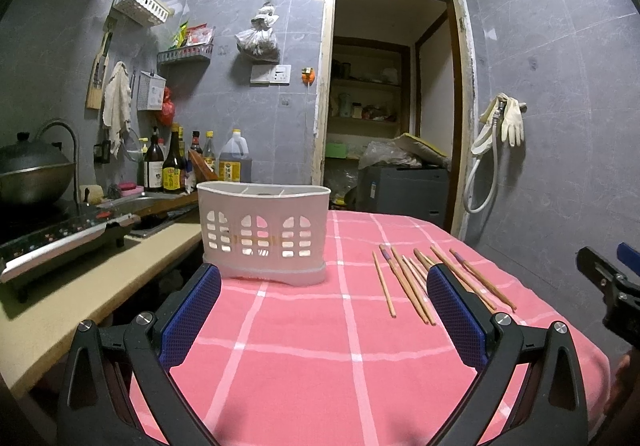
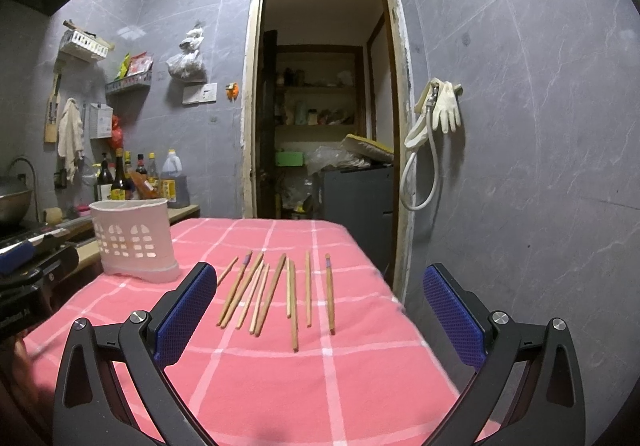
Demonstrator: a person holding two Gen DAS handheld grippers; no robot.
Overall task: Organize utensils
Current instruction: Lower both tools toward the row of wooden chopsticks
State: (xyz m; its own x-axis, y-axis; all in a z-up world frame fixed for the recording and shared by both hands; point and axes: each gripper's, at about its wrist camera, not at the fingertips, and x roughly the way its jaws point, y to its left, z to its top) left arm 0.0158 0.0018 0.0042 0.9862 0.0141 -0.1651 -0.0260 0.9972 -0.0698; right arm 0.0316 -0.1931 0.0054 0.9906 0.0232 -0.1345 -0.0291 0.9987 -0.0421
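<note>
A white slotted utensil holder [image 1: 264, 234] stands upright on the pink checked tablecloth [image 1: 304, 358], ahead and slightly left of my left gripper [image 1: 324, 310], which is open and empty. Several wooden chopsticks [image 1: 404, 282] lie loose on the cloth to the holder's right. In the right wrist view the chopsticks [image 2: 276, 292] lie spread just ahead of my right gripper [image 2: 320, 310], which is open and empty above the cloth [image 2: 280, 386]. The holder [image 2: 134, 240] stands at the far left there. The right gripper [image 1: 608, 286] also shows at the right edge of the left wrist view.
A kitchen counter [image 1: 80, 286] with a stove [image 1: 60, 242], wok [image 1: 32, 173] and bottles [image 1: 172, 165] runs along the left. An open doorway [image 2: 324, 105] lies behind the table. The table's right edge [image 2: 400, 306] drops off near the grey tiled wall.
</note>
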